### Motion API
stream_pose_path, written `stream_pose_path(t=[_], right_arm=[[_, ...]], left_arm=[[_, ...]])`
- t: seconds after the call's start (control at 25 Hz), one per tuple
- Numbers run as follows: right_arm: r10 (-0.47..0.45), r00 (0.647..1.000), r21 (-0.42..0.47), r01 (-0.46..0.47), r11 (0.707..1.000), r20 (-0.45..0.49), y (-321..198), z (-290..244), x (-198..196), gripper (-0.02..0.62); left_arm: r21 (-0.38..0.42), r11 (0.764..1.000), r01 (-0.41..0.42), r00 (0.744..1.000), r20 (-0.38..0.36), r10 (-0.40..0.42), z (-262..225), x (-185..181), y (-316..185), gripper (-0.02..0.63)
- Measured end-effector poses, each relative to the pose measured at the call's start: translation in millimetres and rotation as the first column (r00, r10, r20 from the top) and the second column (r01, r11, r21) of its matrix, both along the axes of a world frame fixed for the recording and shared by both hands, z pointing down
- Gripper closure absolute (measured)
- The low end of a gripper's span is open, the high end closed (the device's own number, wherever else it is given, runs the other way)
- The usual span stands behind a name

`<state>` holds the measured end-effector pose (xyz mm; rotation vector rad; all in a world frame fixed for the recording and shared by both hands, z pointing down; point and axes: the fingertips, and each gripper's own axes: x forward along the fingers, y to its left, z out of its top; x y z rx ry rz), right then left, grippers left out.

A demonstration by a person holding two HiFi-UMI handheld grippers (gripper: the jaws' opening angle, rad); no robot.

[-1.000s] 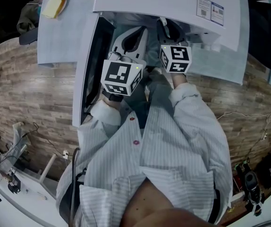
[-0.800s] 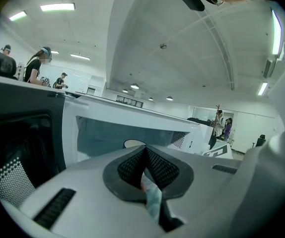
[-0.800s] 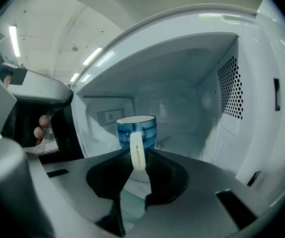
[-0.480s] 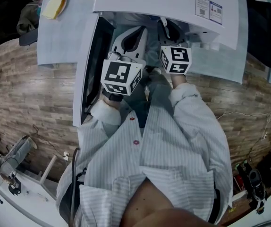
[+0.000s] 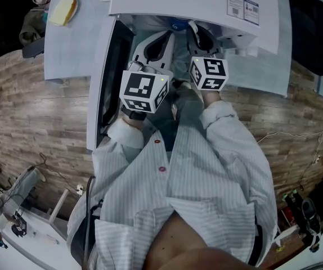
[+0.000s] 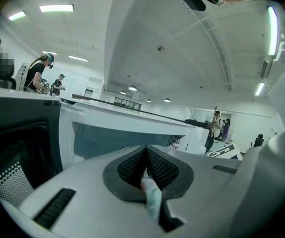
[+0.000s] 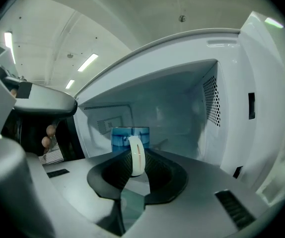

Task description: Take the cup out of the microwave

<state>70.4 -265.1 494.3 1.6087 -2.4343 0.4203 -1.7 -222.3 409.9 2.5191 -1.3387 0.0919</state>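
Two units | left hand-held gripper (image 6: 145, 155): jaws together | right hand-held gripper (image 7: 136, 155): jaws just closing, pads on cup (image 7: 120, 137) handle

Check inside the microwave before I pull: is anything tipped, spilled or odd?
Nothing stands out. The blue cup stands upright inside the microwave with no spill visible. The right gripper has just been closing its jaws, which sit on the white handle.
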Motion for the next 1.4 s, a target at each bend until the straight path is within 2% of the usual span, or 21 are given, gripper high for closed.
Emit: stream_pose_path(t=[0.56, 1.04, 1.4], right_arm=[[0.034, 0.997, -0.001, -0.034, 0.999, 0.062, 11, -15, 6, 0.512], [0.004, 0.997, 0.0, -0.004, 1.0, 0.081, 29, -26, 3, 0.515], [-0.018, 0.993, 0.032, 0.014, 0.999, 0.116, 44, -57, 4, 0.515]], left_arm=[[0.022, 1.0, -0.004, 1.0, -0.006, 0.004, -11, 2, 4, 0.597], [0.042, 0.999, 0.005, 1.0, -0.01, -0.005, -21, -1, 4, 0.597], [0.068, 0.998, 0.0, 1.0, -0.015, 0.001, -36, 2, 10, 0.597]])
